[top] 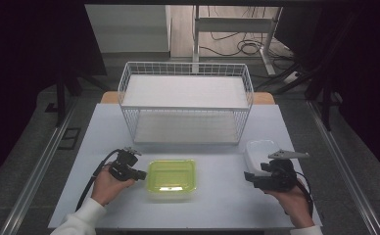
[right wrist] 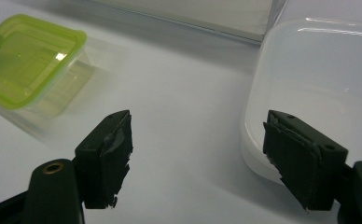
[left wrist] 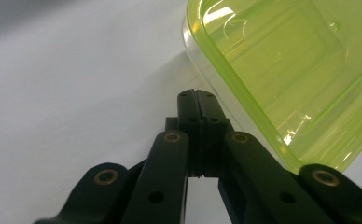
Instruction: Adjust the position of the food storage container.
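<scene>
A clear box with a lime-green lid (top: 172,177) sits at the middle front of the white table (top: 217,203). My left gripper (top: 142,174) lies just at the box's left edge, shut with nothing between its jaws. In the left gripper view the closed tips (left wrist: 198,96) are right beside the green-lidded box (left wrist: 281,60); whether they touch it I cannot tell. My right gripper (top: 254,172) is held open near the front of a white translucent container (top: 260,148). In the right gripper view the open gripper (right wrist: 200,149) has its right-hand pad (right wrist: 300,161) over the white container's (right wrist: 319,79) near corner, and the green-lidded box (right wrist: 27,58) lies farther off.
A white two-level wire rack (top: 185,100) stands at the back middle of the table, both shelves bare. Bare tabletop lies between the two boxes and along the front edge. Beyond the table, desk legs and cables are on the floor.
</scene>
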